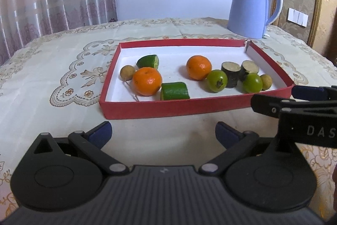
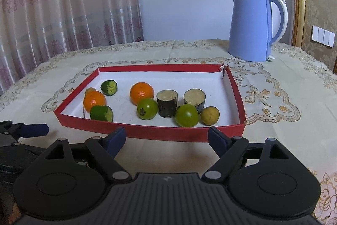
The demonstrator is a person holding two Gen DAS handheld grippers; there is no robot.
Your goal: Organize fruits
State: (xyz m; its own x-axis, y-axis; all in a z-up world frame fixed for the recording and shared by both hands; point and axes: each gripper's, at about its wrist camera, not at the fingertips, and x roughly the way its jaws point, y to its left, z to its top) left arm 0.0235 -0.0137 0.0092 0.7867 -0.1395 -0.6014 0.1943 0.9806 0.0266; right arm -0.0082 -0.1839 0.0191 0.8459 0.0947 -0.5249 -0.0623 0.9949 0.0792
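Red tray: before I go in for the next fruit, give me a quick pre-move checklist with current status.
1. Right gripper open and empty: ok, nothing sits between its blue pads.
2. Left gripper open and empty: ok.
3. Both grippers short of the red tray near wall: ok, over the tablecloth.
4. Fruit all inside the tray: ok, none seen on the cloth.
5. Nearest pick, the green fruit, free to grasp: not ok, crowded by a dark cut piece and a small yellow-brown fruit.
6. Kettle clear of the work area: ok, behind the tray.
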